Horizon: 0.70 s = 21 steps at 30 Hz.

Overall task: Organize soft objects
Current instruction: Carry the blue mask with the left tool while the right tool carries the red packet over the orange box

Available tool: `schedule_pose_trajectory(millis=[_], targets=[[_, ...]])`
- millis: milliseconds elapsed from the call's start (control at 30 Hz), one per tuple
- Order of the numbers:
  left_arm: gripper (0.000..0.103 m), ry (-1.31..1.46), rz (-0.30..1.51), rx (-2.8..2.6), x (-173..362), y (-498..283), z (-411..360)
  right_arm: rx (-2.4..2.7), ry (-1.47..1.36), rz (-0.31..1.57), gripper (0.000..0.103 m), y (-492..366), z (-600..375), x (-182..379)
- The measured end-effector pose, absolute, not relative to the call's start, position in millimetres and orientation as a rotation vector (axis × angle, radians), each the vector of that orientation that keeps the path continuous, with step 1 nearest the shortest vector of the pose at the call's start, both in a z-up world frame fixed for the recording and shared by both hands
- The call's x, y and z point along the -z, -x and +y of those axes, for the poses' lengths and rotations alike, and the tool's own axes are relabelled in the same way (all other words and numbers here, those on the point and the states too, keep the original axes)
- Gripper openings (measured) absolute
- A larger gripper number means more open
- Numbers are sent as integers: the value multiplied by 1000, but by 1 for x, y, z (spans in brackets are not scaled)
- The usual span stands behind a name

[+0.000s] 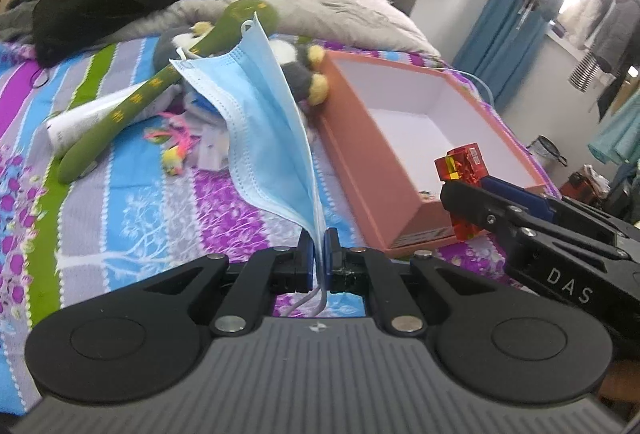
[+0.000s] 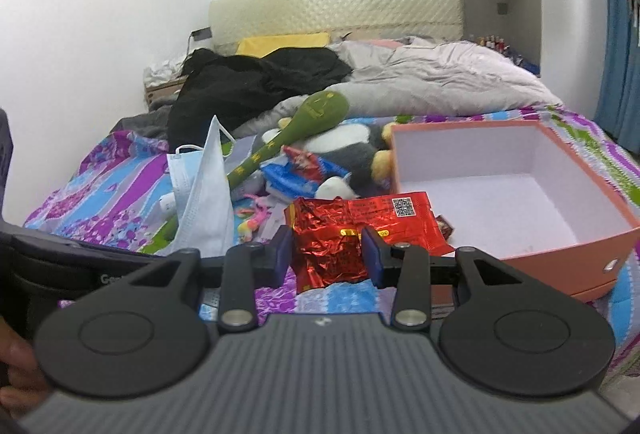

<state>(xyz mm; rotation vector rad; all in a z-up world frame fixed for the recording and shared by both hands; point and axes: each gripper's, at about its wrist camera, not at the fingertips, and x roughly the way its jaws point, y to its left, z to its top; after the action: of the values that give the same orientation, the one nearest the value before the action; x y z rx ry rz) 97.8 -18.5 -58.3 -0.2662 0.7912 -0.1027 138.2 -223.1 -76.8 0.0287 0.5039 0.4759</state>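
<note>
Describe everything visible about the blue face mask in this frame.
The blue face mask is a pleated, disposable-looking surgical type, blue on one face and white on the other, with white ear loops. It is folded double and lifted above the striped bedspread, pinched at its lower edge by the shut left gripper; one loop dangles below the jaws.

Hidden and cut-off parts. The face mask [image 1: 260,105] covers the middle of the plush penguin [image 1: 308,69] and part of the green plush stick [image 1: 168,81]. The red foil wrapper [image 2: 352,234] hides the near left corner of the orange box [image 2: 576,258], whose right side the edge cuts off. The black clothing [image 2: 256,81] covers the pillow [image 2: 280,43] in part. The print on the wrapper is too small to read.
</note>
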Motion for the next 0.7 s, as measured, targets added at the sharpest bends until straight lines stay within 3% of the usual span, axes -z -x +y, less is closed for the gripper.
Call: schedule_pose_trajectory(millis=[700], targets=[[6, 164, 762, 353, 17, -165, -108, -285, -56, 448, 41, -145, -297, 60]])
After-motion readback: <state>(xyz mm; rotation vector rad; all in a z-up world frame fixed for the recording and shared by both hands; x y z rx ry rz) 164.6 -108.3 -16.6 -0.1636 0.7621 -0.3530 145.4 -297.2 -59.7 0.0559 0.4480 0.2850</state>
